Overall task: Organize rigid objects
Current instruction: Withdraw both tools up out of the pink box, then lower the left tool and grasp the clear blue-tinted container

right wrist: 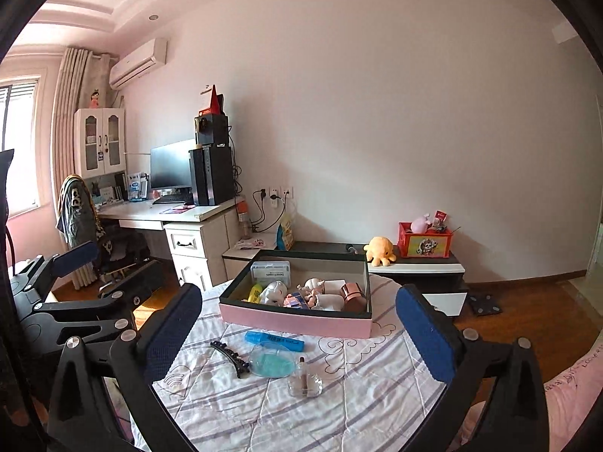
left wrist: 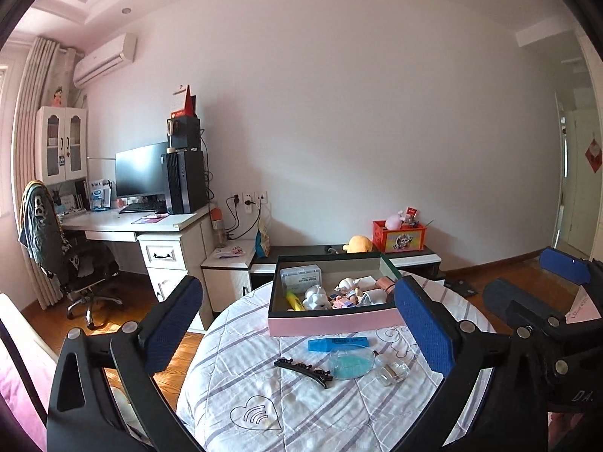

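A pink box [left wrist: 335, 326] with a dark rim stands at the far side of the quilt-covered surface [left wrist: 264, 395]. It holds a clear labelled case, a yellow highlighter, a white figurine and several small toys. In front of it lie a blue highlighter [left wrist: 339, 343], a black hair clip [left wrist: 303, 371], a clear oval case with blue inside [left wrist: 350, 367] and a small glass bottle [left wrist: 394, 373]. My left gripper [left wrist: 297, 301] hovers open and empty above them. My right gripper [right wrist: 297, 301] is open and empty too, beside the left one [right wrist: 113, 263]. The box [right wrist: 294, 322] and the bottle [right wrist: 305, 382] also show in the right wrist view.
Beyond the quilt stands a low dark cabinet [left wrist: 414, 258] with a red crate [left wrist: 399, 237] and a yellow plush [left wrist: 358, 244]. A white desk [left wrist: 150, 222] with monitor and computer, and an office chair [left wrist: 75, 263], fill the left. Wood floor surrounds the bed.
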`<action>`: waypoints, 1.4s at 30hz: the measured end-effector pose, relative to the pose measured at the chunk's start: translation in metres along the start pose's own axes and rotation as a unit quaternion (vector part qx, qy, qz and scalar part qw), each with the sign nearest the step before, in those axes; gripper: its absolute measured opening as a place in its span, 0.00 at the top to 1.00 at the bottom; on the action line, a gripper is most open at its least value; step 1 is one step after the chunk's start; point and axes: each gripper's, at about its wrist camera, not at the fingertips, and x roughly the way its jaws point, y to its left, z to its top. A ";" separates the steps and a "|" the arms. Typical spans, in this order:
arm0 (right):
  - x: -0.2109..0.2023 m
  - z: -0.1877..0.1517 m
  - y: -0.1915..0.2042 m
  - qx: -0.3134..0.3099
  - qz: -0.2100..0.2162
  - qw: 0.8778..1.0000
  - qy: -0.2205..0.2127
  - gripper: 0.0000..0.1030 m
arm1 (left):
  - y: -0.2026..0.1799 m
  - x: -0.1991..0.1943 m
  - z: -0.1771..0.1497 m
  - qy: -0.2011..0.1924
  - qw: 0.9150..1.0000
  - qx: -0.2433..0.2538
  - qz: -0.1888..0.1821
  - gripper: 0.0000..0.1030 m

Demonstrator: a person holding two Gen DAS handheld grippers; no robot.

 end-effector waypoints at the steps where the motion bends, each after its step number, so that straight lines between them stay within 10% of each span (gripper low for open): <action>1: -0.009 0.000 0.000 0.002 0.001 1.000 -0.004 0.00 | 0.001 -0.007 -0.001 0.000 1.000 -0.004 -0.004 0.00; 24: -0.110 -0.004 0.017 -0.017 -0.015 0.998 -0.064 0.00 | -0.007 -0.090 0.001 -0.053 0.999 0.003 -0.008 0.00; 42: -0.042 0.002 0.003 -0.017 -0.007 1.000 -0.022 0.00 | -0.002 -0.004 0.010 0.022 0.999 0.028 -0.034 0.00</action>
